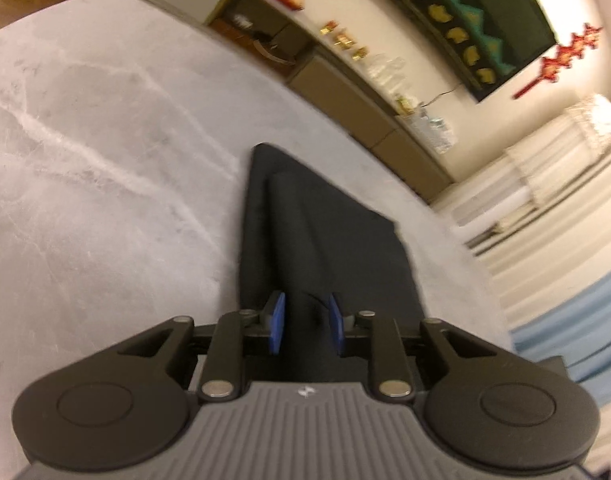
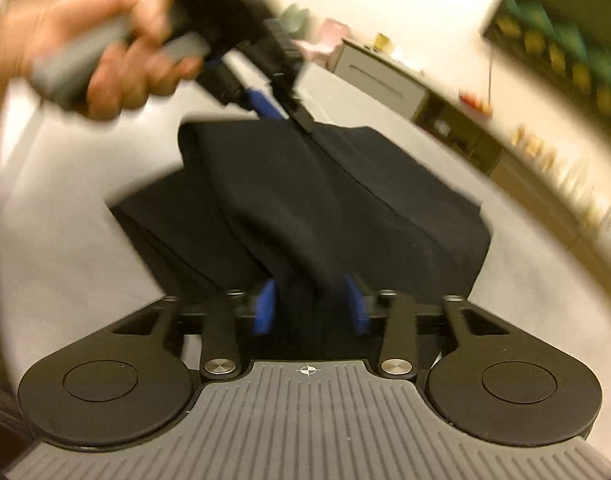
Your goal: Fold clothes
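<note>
The dark garment [image 2: 305, 200] lies partly on the grey counter [image 1: 105, 160] and is partly lifted, held at two points on one edge; the left tongs [image 1: 306, 322] are closed on a ridge of cloth that runs between their blue pads [image 1: 276, 320]; the right tongs [image 2: 310, 306] are likewise closed on a bunched fold, cloth filling the gap between the pads; in the right wrist view the left tongs [image 2: 281, 110] appear at the far edge of the garment, gripped by the person's hand [image 2: 105, 52], so the two grips face each other along the held edge. From the left tongs the garment runs straight ahead, its long axis in line with the fingers, narrowing to a corner that rests on the counter; a raised crease follows that axis. From the right tongs the cloth spans forward to the other grip, with lower layers lying flat on the counter below and to the left. Judgement: the coming move turns on this shared edge; both grips are equally engaged, neither nearer, and the edge must travel as one line across the resting layers; uneven travel would likely skew the fold. Motion blur in both views prevents a finer reading of the layers.
</note>
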`<action>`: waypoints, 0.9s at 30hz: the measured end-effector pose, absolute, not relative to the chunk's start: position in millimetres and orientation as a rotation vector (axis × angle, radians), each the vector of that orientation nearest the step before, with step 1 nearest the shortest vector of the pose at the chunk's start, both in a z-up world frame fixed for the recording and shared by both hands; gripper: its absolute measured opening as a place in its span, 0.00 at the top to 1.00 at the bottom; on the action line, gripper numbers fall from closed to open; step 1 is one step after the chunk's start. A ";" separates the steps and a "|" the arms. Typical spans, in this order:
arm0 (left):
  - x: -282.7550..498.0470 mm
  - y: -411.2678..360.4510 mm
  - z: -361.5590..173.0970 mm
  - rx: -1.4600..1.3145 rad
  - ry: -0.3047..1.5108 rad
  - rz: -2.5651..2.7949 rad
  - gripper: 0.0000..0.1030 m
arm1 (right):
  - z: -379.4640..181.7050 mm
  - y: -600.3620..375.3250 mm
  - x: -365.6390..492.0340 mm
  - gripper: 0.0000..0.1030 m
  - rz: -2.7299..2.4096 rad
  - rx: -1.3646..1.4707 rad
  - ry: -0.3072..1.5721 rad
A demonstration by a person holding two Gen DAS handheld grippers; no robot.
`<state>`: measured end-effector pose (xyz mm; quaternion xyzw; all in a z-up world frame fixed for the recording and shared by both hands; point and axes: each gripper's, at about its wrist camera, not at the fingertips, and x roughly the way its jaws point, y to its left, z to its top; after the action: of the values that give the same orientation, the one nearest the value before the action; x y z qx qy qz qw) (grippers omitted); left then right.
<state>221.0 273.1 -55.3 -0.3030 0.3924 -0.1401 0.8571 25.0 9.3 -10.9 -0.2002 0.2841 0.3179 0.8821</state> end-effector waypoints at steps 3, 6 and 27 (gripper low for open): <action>216.8 261.6 -61.9 -0.547 0.872 -0.286 0.78 | 10.5 -27.9 31.5 0.53 0.694 -0.102 0.620; 210.7 260.6 -60.2 -0.520 0.858 -0.257 0.77 | 4.1 -32.4 54.7 0.57 0.694 -0.010 0.652; 184.9 161.3 -54.3 -0.354 0.931 -0.585 0.73 | -38.2 -58.6 105.0 0.61 0.358 -0.551 0.657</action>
<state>184.9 161.3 -54.3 -0.1674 0.4400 -0.2766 0.8378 105.0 -58.6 -38.2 -0.2656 0.3168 0.1727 0.8940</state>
